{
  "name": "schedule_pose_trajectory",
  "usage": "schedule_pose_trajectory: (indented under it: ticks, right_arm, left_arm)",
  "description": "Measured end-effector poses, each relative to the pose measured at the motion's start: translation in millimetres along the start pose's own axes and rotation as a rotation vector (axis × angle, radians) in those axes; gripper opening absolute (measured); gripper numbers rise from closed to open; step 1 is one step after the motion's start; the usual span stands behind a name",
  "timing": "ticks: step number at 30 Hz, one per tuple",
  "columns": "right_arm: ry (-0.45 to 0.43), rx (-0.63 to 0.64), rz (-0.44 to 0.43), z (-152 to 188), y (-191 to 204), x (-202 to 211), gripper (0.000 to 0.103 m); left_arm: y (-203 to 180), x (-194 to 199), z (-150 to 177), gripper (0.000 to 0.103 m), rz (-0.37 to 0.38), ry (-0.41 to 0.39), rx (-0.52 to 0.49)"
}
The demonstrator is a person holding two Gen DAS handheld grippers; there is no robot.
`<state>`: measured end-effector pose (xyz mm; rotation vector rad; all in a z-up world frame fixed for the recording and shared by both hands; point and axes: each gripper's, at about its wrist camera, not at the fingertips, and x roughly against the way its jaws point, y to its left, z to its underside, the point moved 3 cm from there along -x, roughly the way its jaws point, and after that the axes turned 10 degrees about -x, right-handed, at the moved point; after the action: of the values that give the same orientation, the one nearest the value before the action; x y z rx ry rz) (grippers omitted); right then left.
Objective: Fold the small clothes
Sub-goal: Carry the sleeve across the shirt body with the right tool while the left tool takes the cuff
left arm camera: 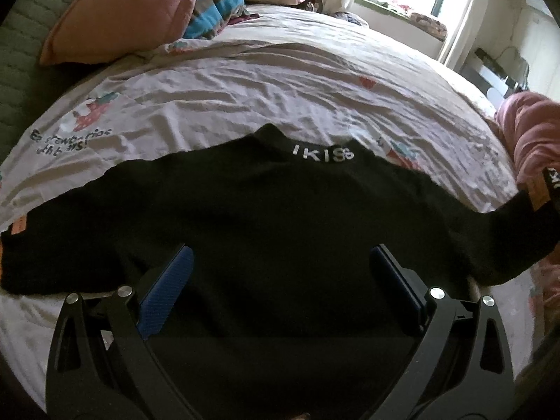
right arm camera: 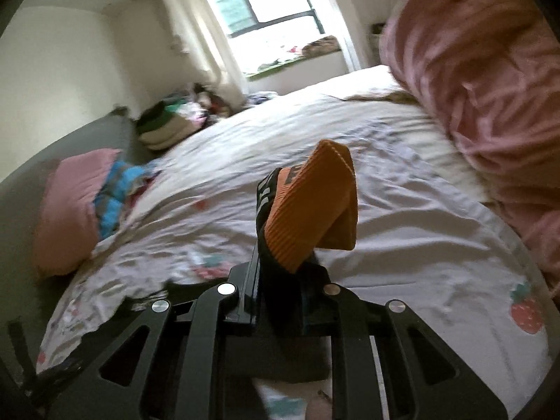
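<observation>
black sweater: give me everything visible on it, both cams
The black sweater looks like soft knit, lying spread flat on the wrinkled printed bedsheet, collar away from the camera with white "IKISS" lettering. One orange ribbed cuff lies at the far left. The other sleeve is lifted off the bed: the right gripper is shut on it, its orange ribbed cuff sticking up past the fingers. The left gripper hovers open over the body; whether it touches is unclear.

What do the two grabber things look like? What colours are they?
The left gripper has black metal arms with triangle-shaped holes, round silver bolts, and bumpy blue pads inside its jaws. The right gripper has the same black arms, cut-outs and silver bolts. No cables, markings or sleeves show.
</observation>
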<state>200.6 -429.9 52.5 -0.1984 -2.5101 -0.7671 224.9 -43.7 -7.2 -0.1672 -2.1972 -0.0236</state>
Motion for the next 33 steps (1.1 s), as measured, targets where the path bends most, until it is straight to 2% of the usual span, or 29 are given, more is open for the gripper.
schedule_pose_trajectory:
  ticks: [6, 15, 17, 24, 33]
  right_arm:
    - [0.022, 0.082, -0.069, 20.6, 58.7, -2.7, 0.015]
    - [0.084, 0.171, -0.126, 61.4, 119.5, -18.1, 0.015]
    - [0.094, 0.187, -0.133, 68.8, 125.1, -24.7, 0.015]
    - [0.155, 0.263, -0.137, 111.7, 154.8, -48.2, 0.015]
    - [0.242, 0.353, -0.135, 169.8, 183.4, -76.5, 0.016]
  left_arm:
    - [21.6, 6.4, -8.0, 0.095, 0.031, -0.022, 0.054]
    - [52.9, 7.1, -24.9, 0.095, 0.075, -0.036, 0.138]
    - [58.9, 4.9, -26.7, 0.095, 0.074, -0.045, 0.164]
    - [85.7, -20.1, -14.8, 0.095, 0.143, -0.055, 0.284]
    - [93.2, -43.6, -2.0, 0.095, 0.256, -0.056, 0.276]
